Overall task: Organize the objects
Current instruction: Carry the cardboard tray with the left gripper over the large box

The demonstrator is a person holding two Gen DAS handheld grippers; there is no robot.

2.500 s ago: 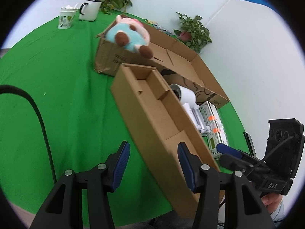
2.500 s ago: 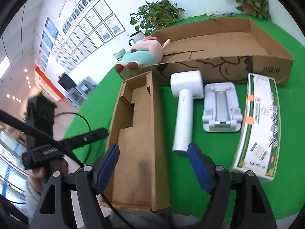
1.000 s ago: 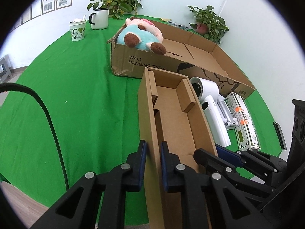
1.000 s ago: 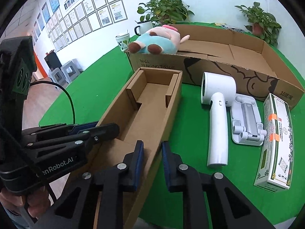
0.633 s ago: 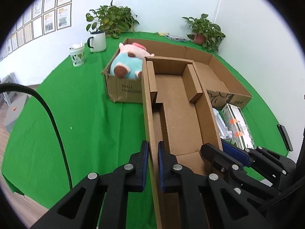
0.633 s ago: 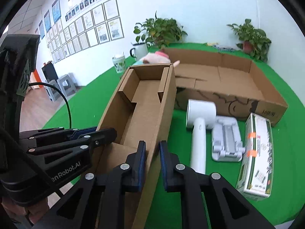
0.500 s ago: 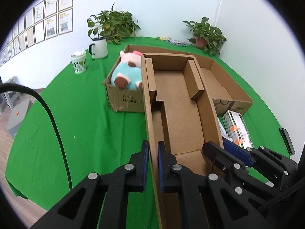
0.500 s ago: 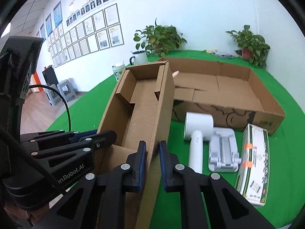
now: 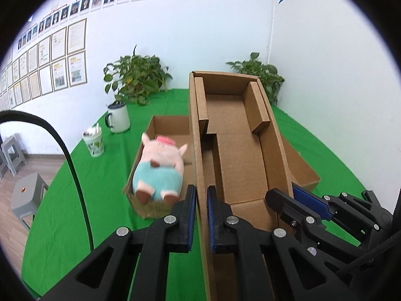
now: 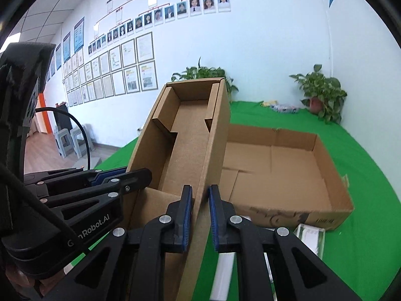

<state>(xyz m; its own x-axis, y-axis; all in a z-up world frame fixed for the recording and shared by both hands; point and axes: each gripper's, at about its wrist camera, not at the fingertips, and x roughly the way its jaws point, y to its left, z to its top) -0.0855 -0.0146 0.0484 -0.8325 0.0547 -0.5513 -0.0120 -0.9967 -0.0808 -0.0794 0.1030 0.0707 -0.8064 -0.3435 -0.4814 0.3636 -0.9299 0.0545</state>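
— Inspector A: We are starting with the long narrow carton (image 9: pixel 238 150). It is hanging clear above the desk (image 9: pixel 75 200), its open top facing the cameras and its far end tilting upward. Cardboard inserts are showing inside it along both long walls.

— Inspector B: Agreed. We are seeing the left tongs (image 9: pixel 201 215) pinching the carton's left long wall near its close end, one blue pad (image 9: pixel 191 215) on each face of the cardboard. The right tongs (image 10: pixel 200 215) are pinching the opposite long wall the same way, pads (image 10: pixel 186 218) pressing on the board.

— Inspector A: Moving outward, we are noting the large shallow carton (image 10: pixel 288 173) lying on the green desk cover beneath and beyond the lifted one. A plush pig (image 9: pixel 159 170) in a teal outfit is resting in its left end, feet toward the left camera.

— Inspector B: Just in front of that large carton, on the right side, we are seeing a green-and-white box (image 10: pixel 309 238) and a white item (image 10: pixel 223 276), both partly hidden by the tongs; we cannot tell what the white item is.

— Inspector A: Further out, a white mug (image 9: pixel 117 120) and a patterned cup (image 9: pixel 94 143) are standing on the desk to the left, with potted plants (image 9: pixel 136 80) along the back edge by the wall.
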